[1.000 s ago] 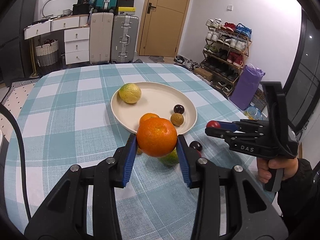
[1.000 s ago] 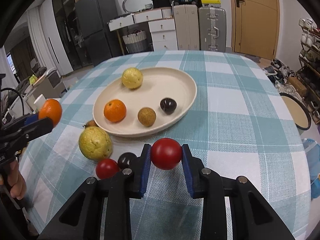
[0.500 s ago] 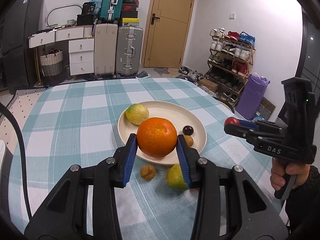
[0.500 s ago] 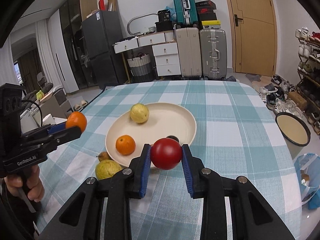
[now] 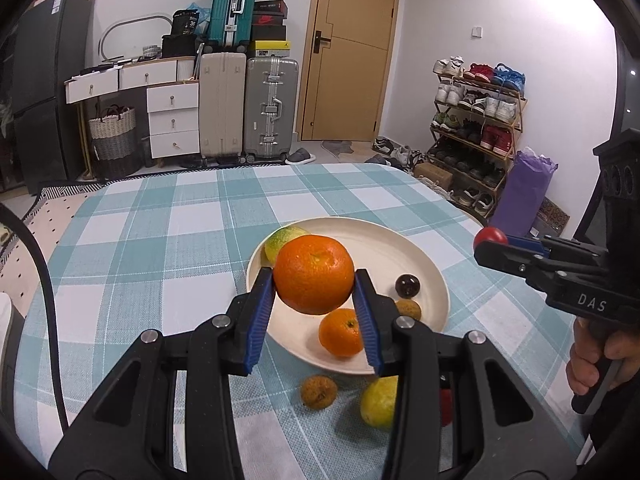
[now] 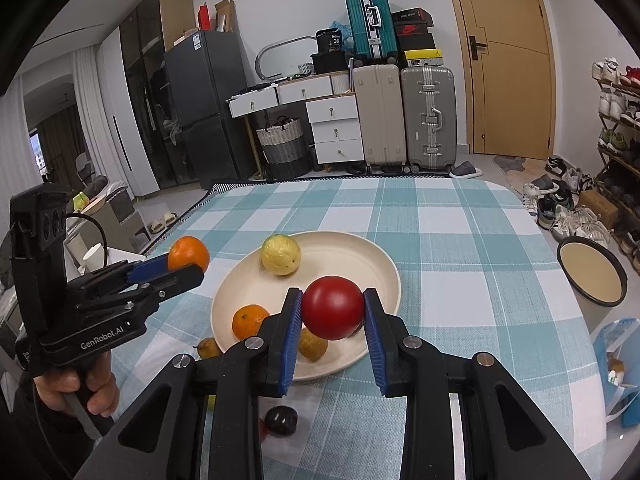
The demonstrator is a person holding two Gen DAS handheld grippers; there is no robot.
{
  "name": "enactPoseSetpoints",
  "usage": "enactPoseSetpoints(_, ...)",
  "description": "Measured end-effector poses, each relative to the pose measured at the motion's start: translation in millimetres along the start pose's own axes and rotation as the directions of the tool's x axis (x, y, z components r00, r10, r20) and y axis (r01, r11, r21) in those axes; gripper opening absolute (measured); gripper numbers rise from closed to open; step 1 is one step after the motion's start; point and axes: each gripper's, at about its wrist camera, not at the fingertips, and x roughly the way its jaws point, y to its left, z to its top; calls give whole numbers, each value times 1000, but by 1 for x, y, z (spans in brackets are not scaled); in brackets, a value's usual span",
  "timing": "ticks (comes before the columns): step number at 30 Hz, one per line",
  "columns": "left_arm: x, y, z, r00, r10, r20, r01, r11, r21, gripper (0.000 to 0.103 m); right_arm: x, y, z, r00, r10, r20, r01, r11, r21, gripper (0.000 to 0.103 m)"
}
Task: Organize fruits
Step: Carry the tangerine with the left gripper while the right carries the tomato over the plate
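Observation:
My left gripper point(image 5: 314, 280) is shut on a large orange point(image 5: 314, 274) and holds it above the near rim of the cream plate point(image 5: 384, 248). My right gripper point(image 6: 332, 314) is shut on a red round fruit point(image 6: 333, 313), held above the plate point(image 6: 380, 268). On the plate lie a yellow-green fruit point(image 6: 281, 255), a small orange point(image 6: 250, 320), a brown fruit point(image 6: 312, 345) and a dark plum point(image 5: 407, 285). On the cloth in front of the plate lie a brown fruit point(image 5: 318, 391), a yellow-green fruit point(image 5: 378, 400) and a dark plum point(image 6: 281, 420).
The table has a teal checked cloth point(image 5: 160, 248). A round basin point(image 6: 592, 276) stands on the floor to the right. A shoe rack point(image 5: 476, 128), suitcases point(image 5: 272, 108) and drawers point(image 5: 172, 116) stand behind the table.
Both grippers have risen and tilted up with their fruits; the plate now sits lower and farther in both views. The fruits on plate and cloth have not moved.

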Motion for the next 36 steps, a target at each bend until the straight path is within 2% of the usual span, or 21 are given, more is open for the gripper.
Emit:
enactPoseSetpoints(9,25,8,6,1000,11,-5,-11,1000,-7,37,23,-3,4,999,21,-30,-20,999,32,31)
enactPoseSetpoints(12,34,10,5,1000,18,-20,-18,1000,5,37,30,-5,5,998,46,-45,-44,998,55,31)
enactPoseSetpoints(32,70,15,-10,987,32,-155,-28,999,29,37,83,16,-3,984,48,-172,-47,999,9,31)
enactPoseSetpoints(36,71,14,-11,986,36,-162,-31,999,33,37,89,18,-4,981,46,-189,-45,999,8,31)
